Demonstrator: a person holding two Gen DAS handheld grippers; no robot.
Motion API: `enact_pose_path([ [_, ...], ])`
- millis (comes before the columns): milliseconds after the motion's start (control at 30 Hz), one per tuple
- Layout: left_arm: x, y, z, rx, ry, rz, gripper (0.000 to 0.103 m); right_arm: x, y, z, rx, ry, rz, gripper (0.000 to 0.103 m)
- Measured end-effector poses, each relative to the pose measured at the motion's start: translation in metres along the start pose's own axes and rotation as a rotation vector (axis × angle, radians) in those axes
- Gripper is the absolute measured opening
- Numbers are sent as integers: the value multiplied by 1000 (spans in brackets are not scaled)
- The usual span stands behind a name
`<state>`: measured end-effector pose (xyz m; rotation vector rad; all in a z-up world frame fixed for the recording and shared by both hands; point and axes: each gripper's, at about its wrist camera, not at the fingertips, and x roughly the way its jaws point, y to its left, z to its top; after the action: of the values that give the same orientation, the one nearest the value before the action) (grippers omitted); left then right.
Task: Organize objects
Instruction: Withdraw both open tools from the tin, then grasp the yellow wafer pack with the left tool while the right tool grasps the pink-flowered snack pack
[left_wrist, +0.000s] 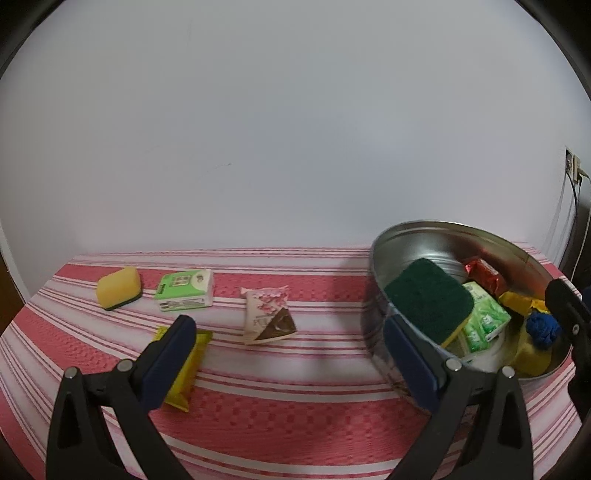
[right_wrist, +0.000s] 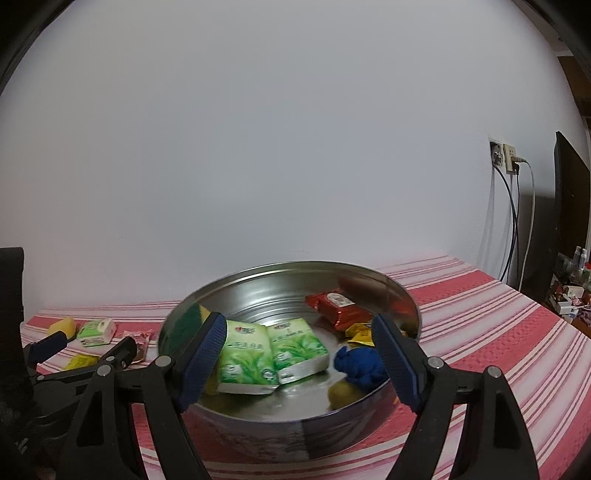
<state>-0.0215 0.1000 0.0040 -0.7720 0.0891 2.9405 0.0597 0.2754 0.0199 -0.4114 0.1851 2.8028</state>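
Left gripper: hovering over the cloth, fingers wide apart, gripping nothing.
Right gripper: hanging above the bowl, fingers spread wide, holding nothing.
Bowl: sitting on the right of the cloth, already carrying a green-topped sponge, tissue packs, red packet, blue cloth ball and yellow wrappers.
Lying loose on the cloth: yellow sponge far left, green tissue pack just beside it, pink sachet in the middle, yellow packet partly hidden under the left finger.
Handling, sponge: looking light and soft, giving under pressure; pinching across the short sides.
Handling, tissue pack: looking light, squashy, film slippery; closing across the narrow width.
Handling, sachet: looking thin, flat and crinkly; possibly bulging at the dark lower end, though too blurred for telling; pinching at an edge or corner.
Handling, yellow packet: looking flat and glossy; likely sliding, so clamping across the narrow width.
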Motion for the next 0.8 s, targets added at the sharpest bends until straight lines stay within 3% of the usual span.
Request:
enact_pose_path([
  [567,10,70,-3,-65,59,57,102,4,72,-5,8,24,96,83],
  [800,31,101,-9,-95,182,67,102,3,91,-8,-38,15,122,83],
])
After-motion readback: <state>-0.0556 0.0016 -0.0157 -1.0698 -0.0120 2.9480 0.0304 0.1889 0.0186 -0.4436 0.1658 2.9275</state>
